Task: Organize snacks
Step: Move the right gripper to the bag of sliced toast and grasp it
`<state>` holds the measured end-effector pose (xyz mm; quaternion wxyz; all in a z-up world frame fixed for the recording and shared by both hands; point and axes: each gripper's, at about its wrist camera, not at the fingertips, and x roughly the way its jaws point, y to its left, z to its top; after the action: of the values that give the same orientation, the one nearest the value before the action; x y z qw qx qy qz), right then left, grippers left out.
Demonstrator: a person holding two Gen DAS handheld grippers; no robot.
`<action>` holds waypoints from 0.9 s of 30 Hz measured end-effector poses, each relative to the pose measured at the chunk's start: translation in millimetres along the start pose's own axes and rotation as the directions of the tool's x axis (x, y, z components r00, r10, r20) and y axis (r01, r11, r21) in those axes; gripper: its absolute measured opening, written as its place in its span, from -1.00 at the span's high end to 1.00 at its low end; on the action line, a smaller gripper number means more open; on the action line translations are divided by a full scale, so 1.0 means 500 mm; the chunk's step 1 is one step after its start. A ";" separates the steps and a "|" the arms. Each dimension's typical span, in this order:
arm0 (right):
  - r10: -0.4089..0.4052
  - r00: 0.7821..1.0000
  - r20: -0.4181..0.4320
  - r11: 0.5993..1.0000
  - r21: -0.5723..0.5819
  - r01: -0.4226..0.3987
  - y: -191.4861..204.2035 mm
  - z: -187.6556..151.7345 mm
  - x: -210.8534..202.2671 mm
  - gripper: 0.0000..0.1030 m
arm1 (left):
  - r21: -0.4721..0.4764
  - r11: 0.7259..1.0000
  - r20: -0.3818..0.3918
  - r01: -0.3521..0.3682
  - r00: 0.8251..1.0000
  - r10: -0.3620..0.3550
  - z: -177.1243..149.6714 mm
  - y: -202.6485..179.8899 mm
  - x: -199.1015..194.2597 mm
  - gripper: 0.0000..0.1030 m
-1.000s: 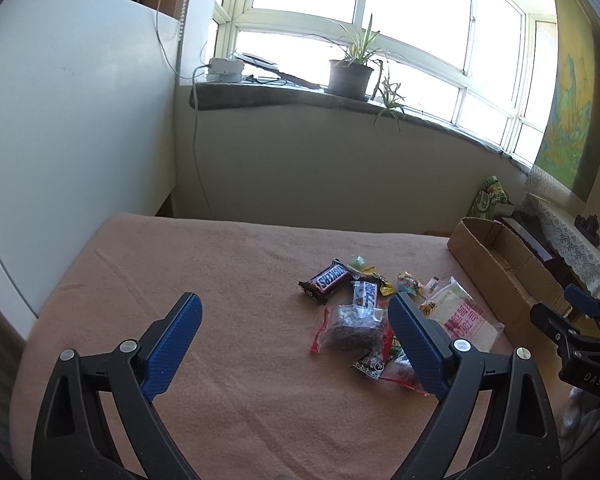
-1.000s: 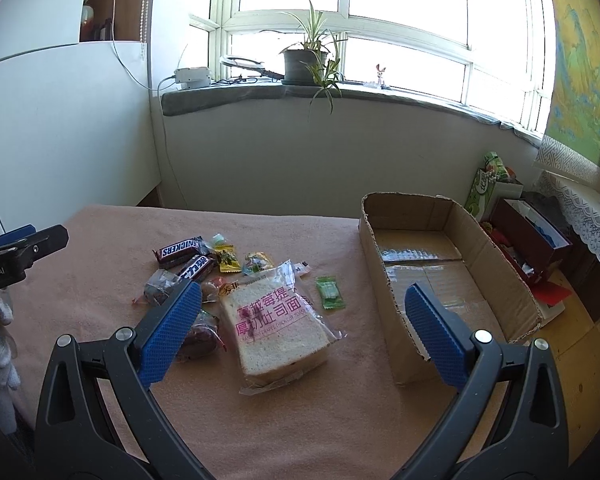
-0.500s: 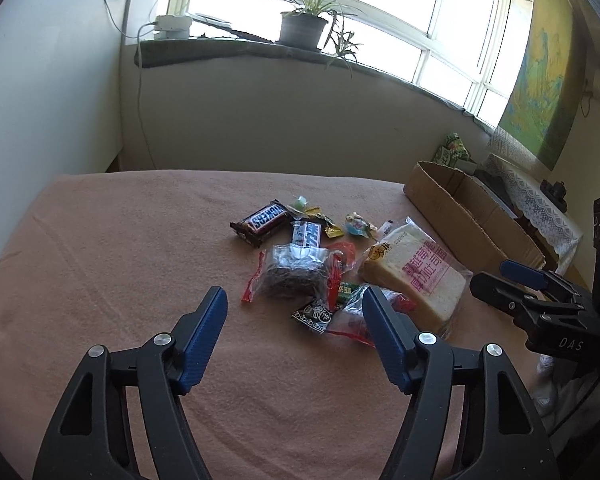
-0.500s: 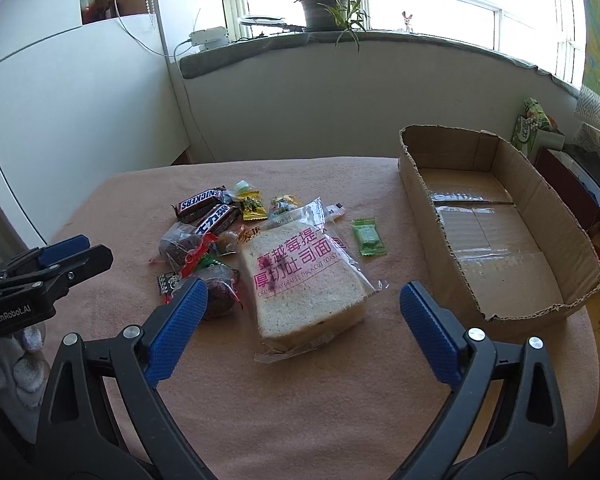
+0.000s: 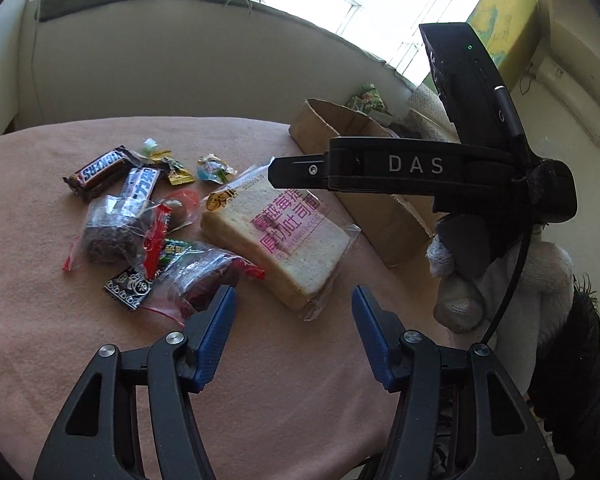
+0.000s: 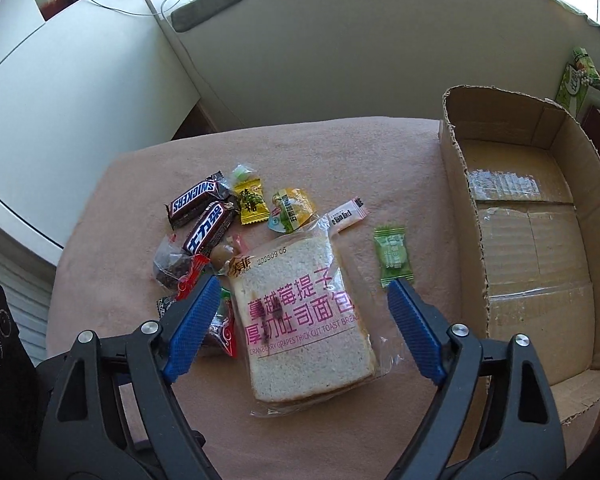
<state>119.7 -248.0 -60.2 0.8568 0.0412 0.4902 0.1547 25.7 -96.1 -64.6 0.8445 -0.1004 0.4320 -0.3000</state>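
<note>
Now both claws hang over the pink-cloth surface [image 6: 300, 140], and the landmark is the bagged toast bread [image 6: 300, 316], lying flat in its clear wrapper with pink lettering. The right claw [image 6: 302, 290] is tipped down right above the loaf, its blue pads [image 6: 192, 320] standing either side of the bag, apart and narrowing, with no pad pressing on the wrapper. From the other camera, the left claw [image 5: 292, 296] sits just off the loaf's near corner, jaws also apart and closing, nothing between them but bare cloth; its left pad is close by a clear bag of dark snack [image 5: 204, 276] with red trim. Left of the bread in the right wrist view lies the pile: a Snickers bar [image 6: 194, 200], a second Snickers bar with Chinese lettering [image 6: 210, 226] touching it, a yellow candy [image 6: 252, 202], and a round yellow-green packet [image 6: 290, 210] just beyond the loaf's far edge. A small white sachet [image 6: 346, 214] peeks out beside the bag's top corner. On the bread's right, a green candy [image 6: 392, 254] lies alone between loaf and the open cardboard box [image 6: 460, 240], which stands on the surface's right end with its flaps up. A white-gloved hand [image 5: 500, 276] grips the right claw's handle in the left camera's view.
</note>
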 end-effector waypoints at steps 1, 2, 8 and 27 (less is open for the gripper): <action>-0.001 1.000 -0.016 1.000 0.001 0.001 -0.003 0.006 0.006 -0.72 | -0.007 1.000 -0.013 0.010 1.000 -0.010 0.001 -0.001 0.008 -0.14; 0.001 1.000 -0.028 1.000 0.003 -0.001 -0.003 0.010 0.012 -0.72 | -0.011 1.000 -0.024 0.018 1.000 -0.018 0.003 -0.002 0.017 -0.14; 0.002 0.996 -0.089 1.000 -0.015 -0.004 0.002 0.021 0.057 -0.72 | -0.027 0.999 -0.059 0.043 0.997 -0.045 0.009 0.000 0.047 -0.14; 0.135 0.977 -0.166 0.986 0.117 -0.116 -0.026 -0.047 0.060 -0.33 | -0.007 1.000 -0.051 -0.019 0.999 0.019 -0.001 -0.002 0.086 -0.14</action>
<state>116.6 -253.0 -100.1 0.7958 0.1043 0.5670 0.1853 44.0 -122.7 -93.5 0.8358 -0.0918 0.4553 -0.2928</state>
